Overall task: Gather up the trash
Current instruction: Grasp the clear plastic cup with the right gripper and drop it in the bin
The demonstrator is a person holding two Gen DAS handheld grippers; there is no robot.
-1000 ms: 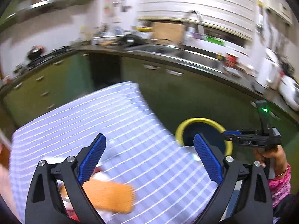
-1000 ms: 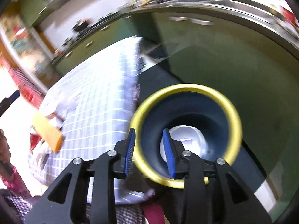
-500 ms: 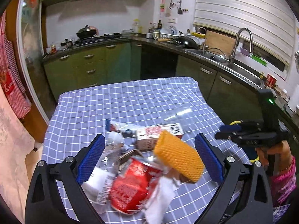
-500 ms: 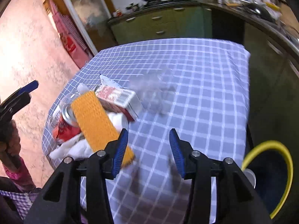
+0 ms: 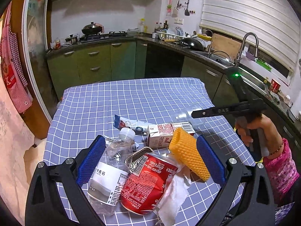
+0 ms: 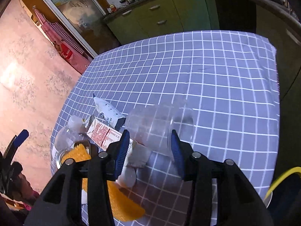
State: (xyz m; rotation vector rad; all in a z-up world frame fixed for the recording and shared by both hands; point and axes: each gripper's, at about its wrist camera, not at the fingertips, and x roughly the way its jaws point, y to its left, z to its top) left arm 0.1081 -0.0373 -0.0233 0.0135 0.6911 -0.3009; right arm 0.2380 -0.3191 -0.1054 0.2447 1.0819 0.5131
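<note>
Right gripper [image 6: 149, 148] swung away from the yellow-rimmed dark bin [image 6: 282, 177], opened up, and now straddles the clear plastic cup [image 6: 160, 124] lying sideways.

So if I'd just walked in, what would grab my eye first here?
Probably the heap of rubbish at the near end of the blue checked tablecloth: a crushed red Coca-Cola can, a clear water bottle on its left and an orange foam net sleeve on its right, all framed by the open left claw. Further right, the open right claw straddles a clear plastic cup lying on its side.
</note>
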